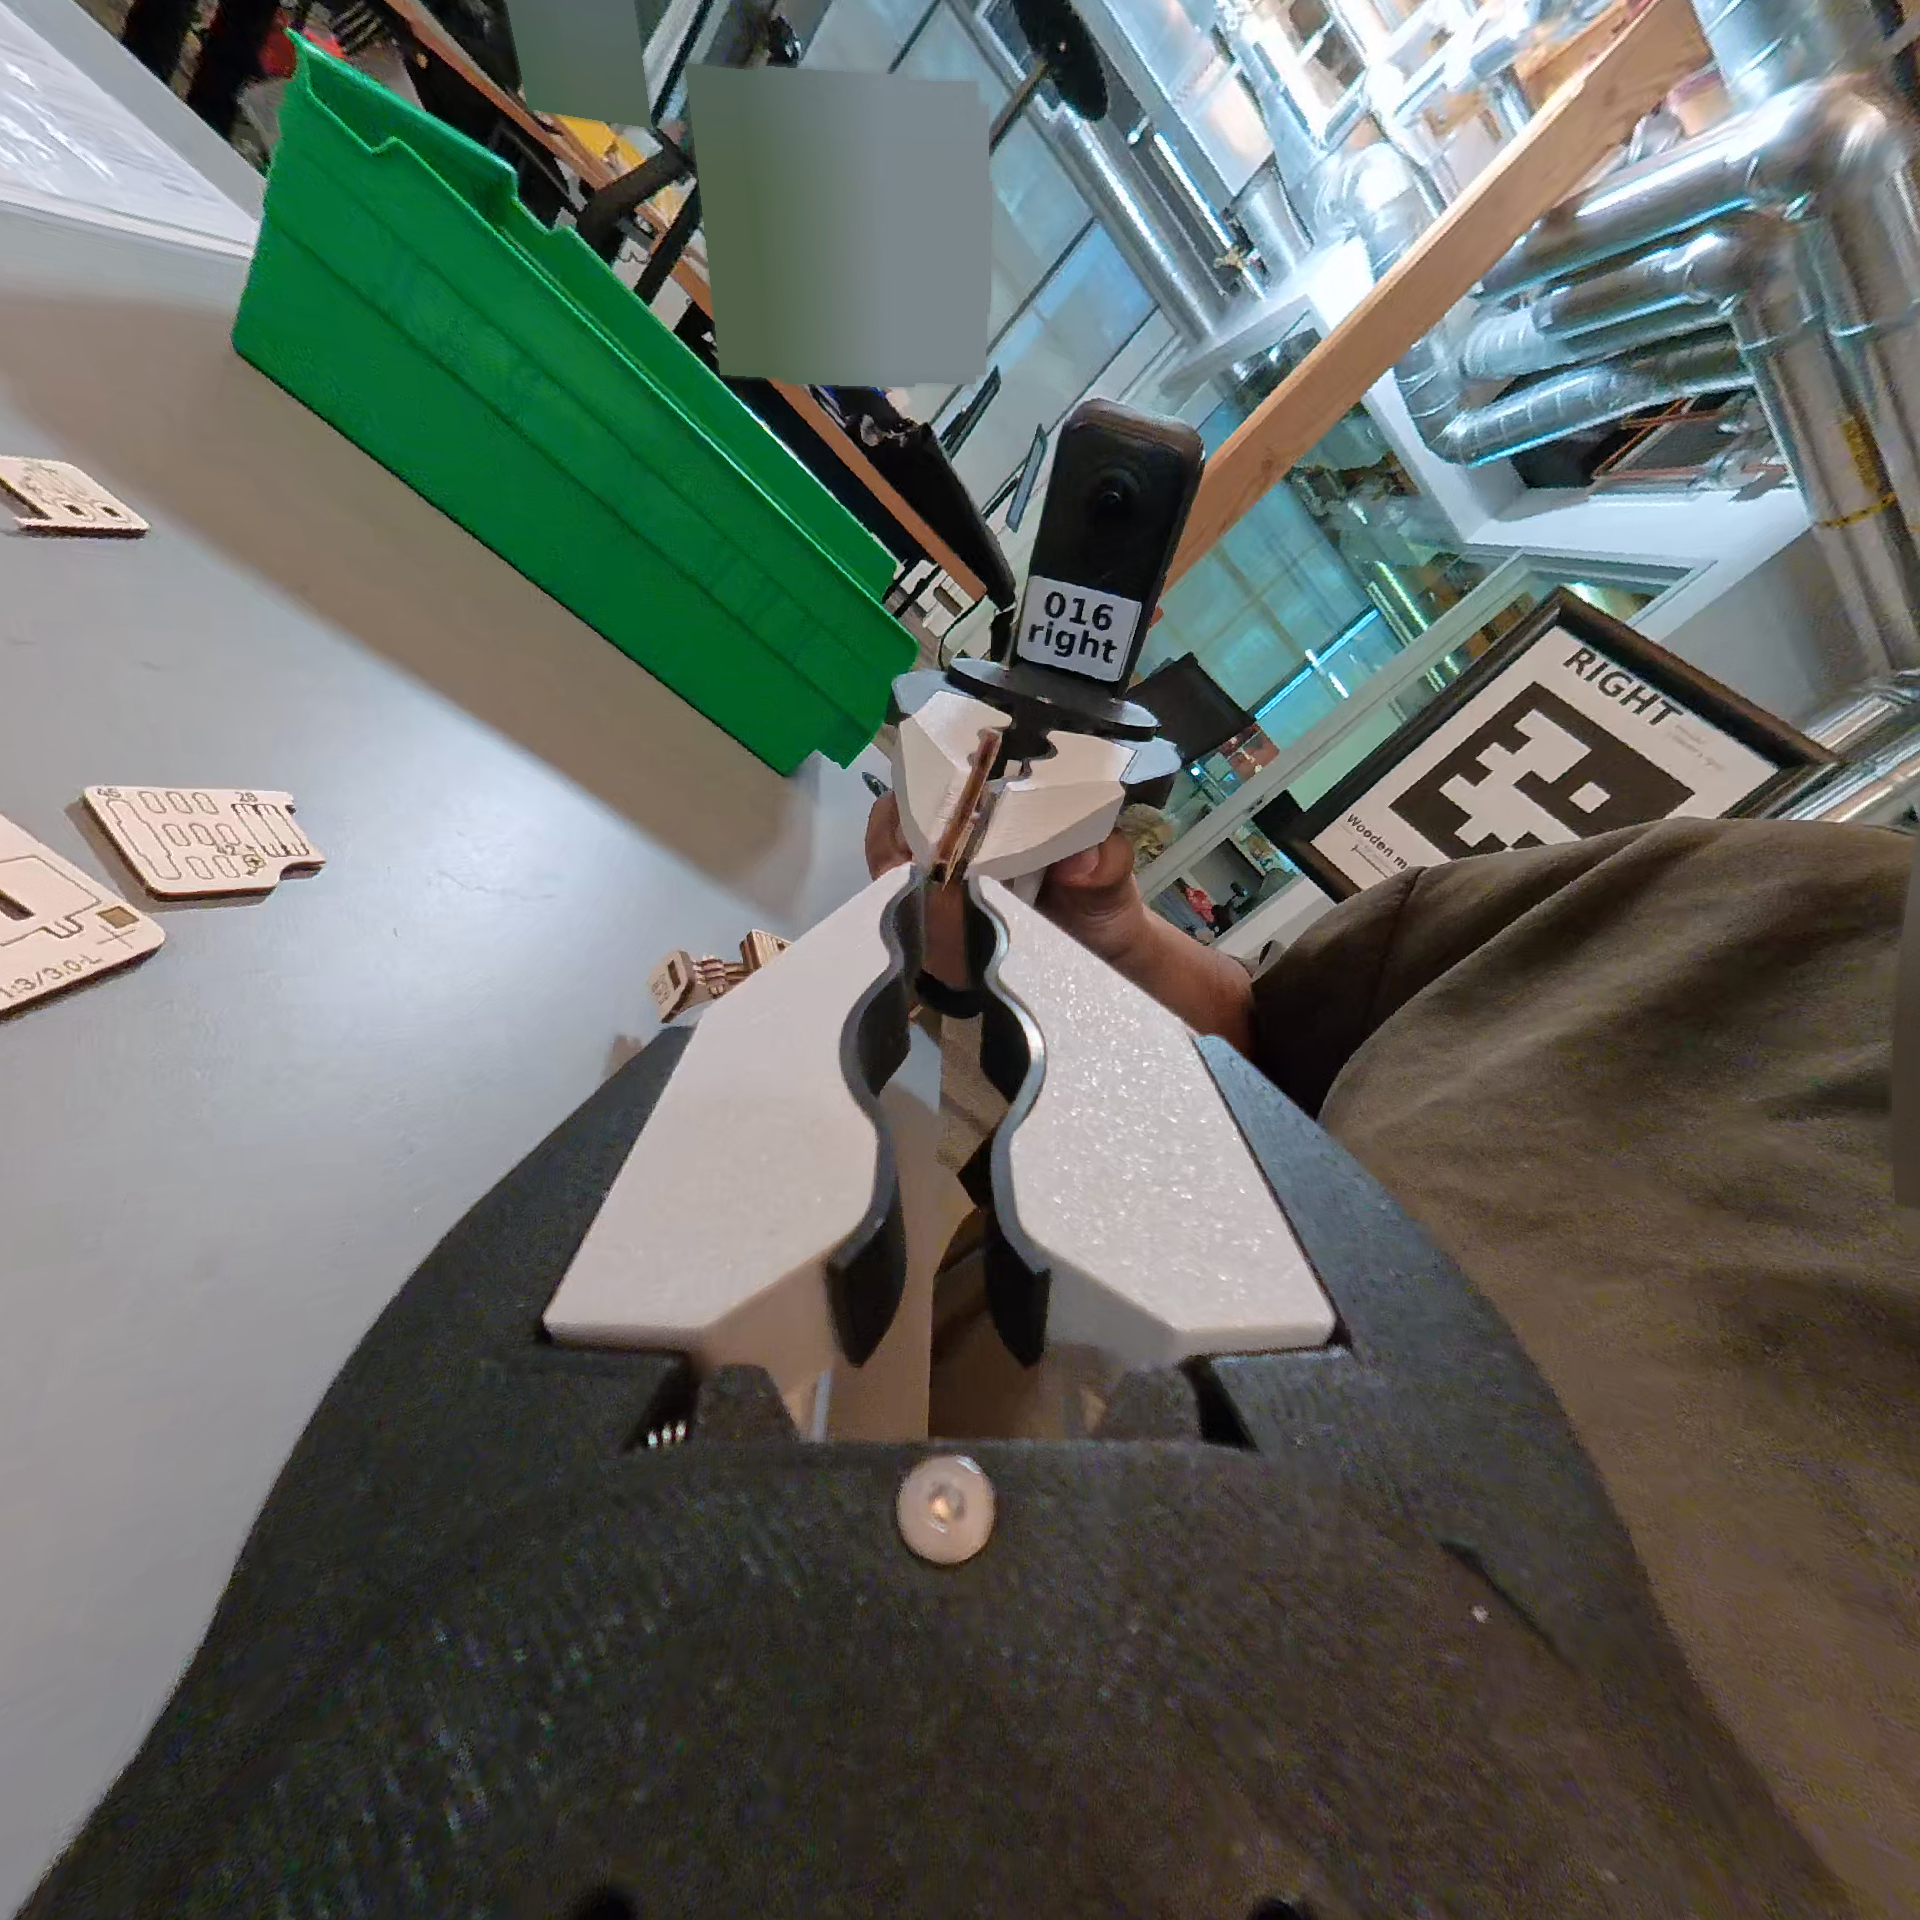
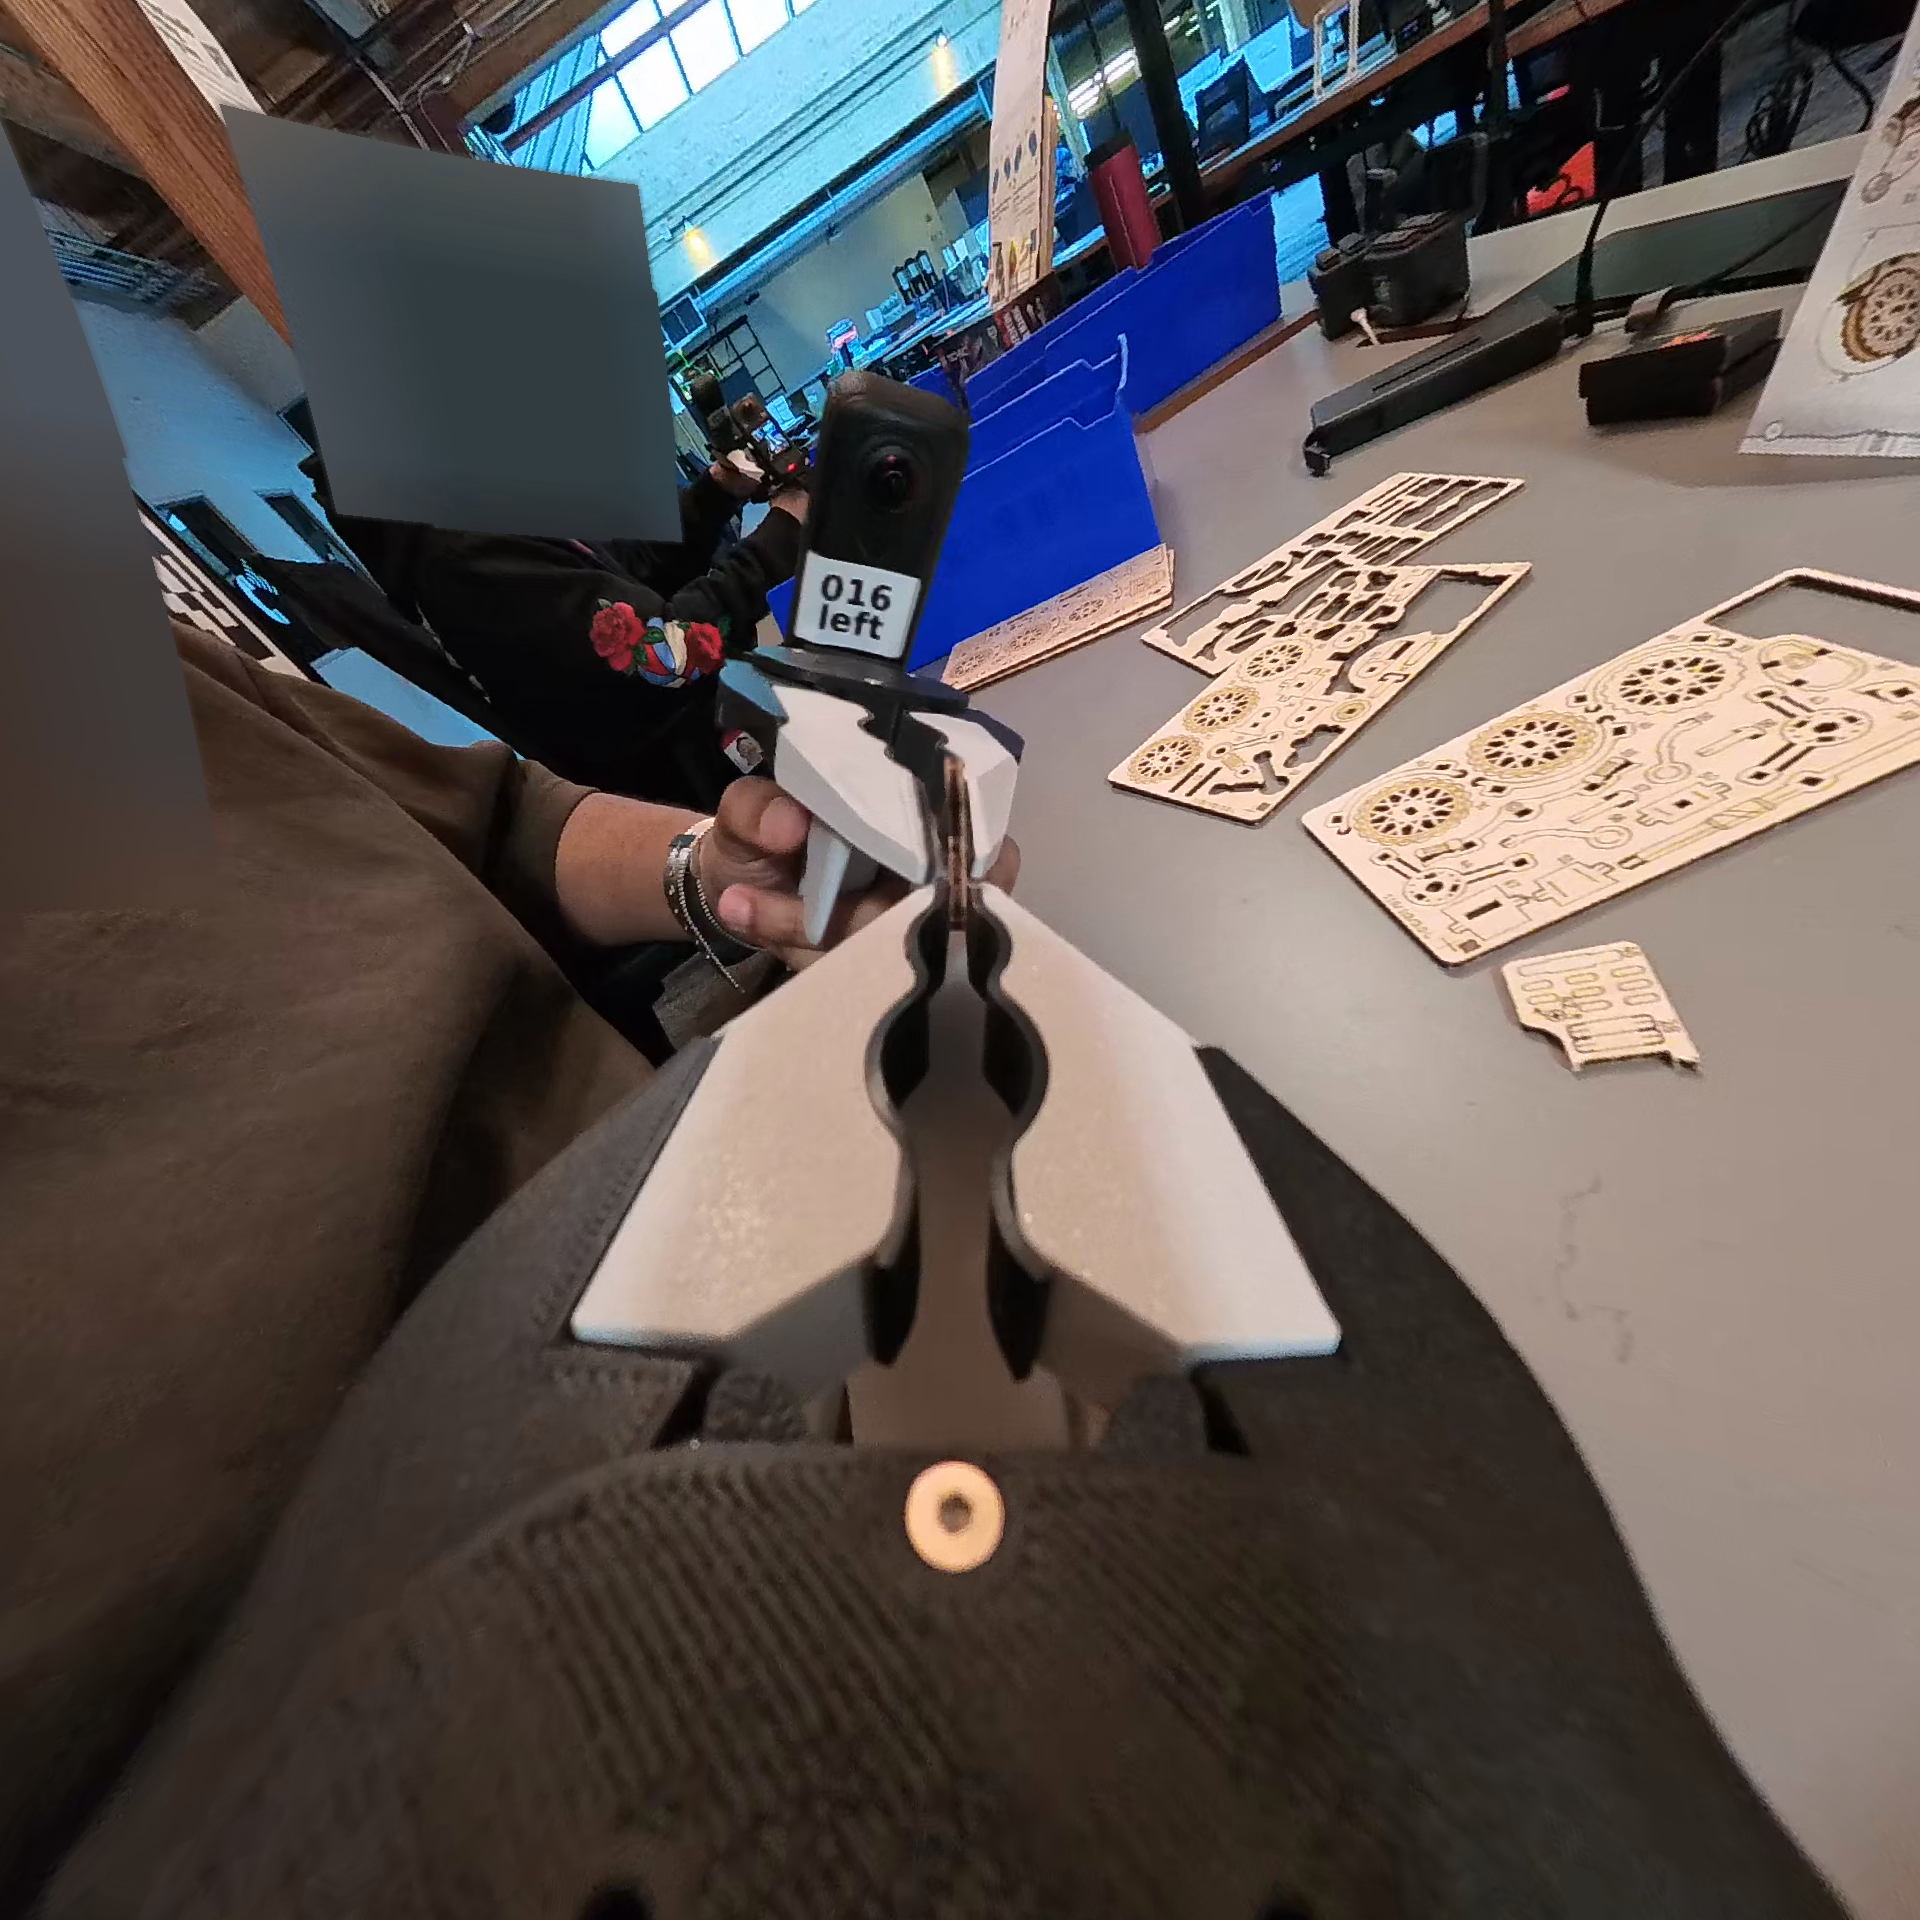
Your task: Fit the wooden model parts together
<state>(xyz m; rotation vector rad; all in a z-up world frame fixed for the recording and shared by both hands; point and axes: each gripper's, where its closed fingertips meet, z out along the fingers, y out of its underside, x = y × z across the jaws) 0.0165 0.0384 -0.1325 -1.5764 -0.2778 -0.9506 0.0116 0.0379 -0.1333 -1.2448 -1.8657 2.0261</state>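
a workshop hall: exposed ducts (image 1: 1621, 343), parts bins (image 1: 540, 436) (green, blue), long worktables (image 2: 1351, 1039).

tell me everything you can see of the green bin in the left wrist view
The green bin is a long, open-topped plastic tray with smooth ribbed side walls and a stepped, notched rim. It sits on the grey table, running diagonally from upper left toward the middle of the view. Its near end lies behind the right claw without visibly touching it. The inside is hidden from this angle, so any contents cannot be told.
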